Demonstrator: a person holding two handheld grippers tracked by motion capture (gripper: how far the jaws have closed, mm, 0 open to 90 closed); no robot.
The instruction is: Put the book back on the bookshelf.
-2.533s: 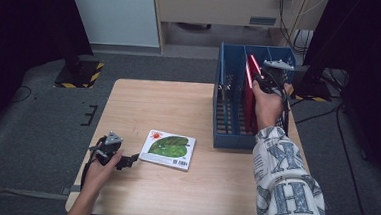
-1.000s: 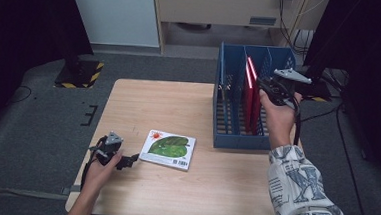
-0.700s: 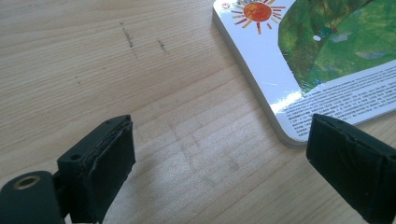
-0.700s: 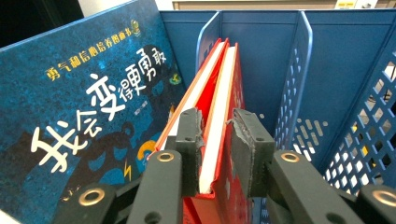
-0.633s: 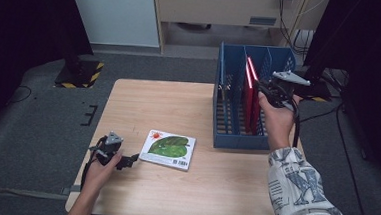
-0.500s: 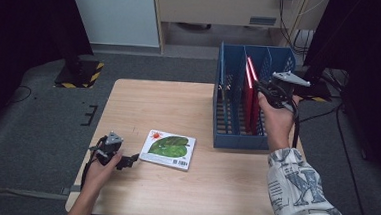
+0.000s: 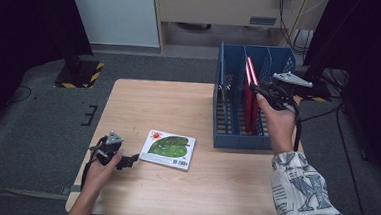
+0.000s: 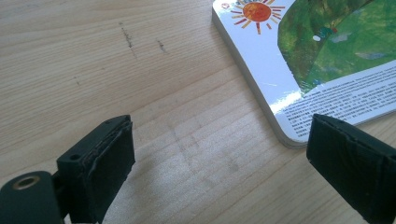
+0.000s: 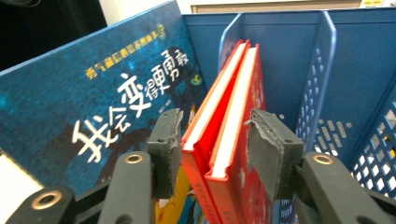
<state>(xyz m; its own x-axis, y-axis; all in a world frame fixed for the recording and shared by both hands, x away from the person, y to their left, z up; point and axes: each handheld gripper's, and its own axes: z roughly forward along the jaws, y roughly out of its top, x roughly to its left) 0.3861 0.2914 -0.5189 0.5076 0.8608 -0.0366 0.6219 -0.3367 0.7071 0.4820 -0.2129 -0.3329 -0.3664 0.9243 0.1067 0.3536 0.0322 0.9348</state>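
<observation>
Right jaws letting go of the red books now standing in the blue rack

At the front left corner of the surface (image 7: pixel 143 104), the left gripper (image 7: pixel 125 159) rests with its jaws wide apart and nothing between them, just beside the near edge of the picture book (image 7: pixel 169 149) lying flat near the middle of the front edge; that book is not yet filed. Toward the right edge, the blue rack (image 7: pixel 236 140) holds the two red books (image 9: pixel 229 140) upright in a middle slot, beside a dark blue book (image 9: pixel 93 107). The right gripper (image 7: pixel 257 89), which 2.5 s ago was lowering the red books in, has just been opening its jaws; the books sit between the pads with a slight gap on each side. Judging by this, that placement is done and the picture book comes next.
</observation>
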